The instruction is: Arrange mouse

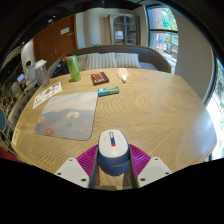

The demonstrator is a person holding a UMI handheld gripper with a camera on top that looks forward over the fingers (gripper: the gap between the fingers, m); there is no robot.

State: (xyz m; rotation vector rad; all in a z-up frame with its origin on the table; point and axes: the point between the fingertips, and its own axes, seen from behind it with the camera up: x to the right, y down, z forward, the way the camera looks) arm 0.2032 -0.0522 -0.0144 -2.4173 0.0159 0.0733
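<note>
A white mouse (113, 148) with a dark blue lower body sits between my fingers, its front pointing away across the round wooden table (150, 110). My gripper (113, 162) is shut on the mouse, with both magenta pads (88, 160) pressed against its sides. A grey-blue mouse pad (68, 112) lies on the table ahead and to the left of the fingers, apart from the mouse.
Beyond the pad are a printed paper (47, 95), a green bottle (73, 68), a teal flat item (108, 91), a dark box (99, 77) and a small white object (123, 74). White containers (35, 72) stand at the far left. A sofa and windows lie beyond the table.
</note>
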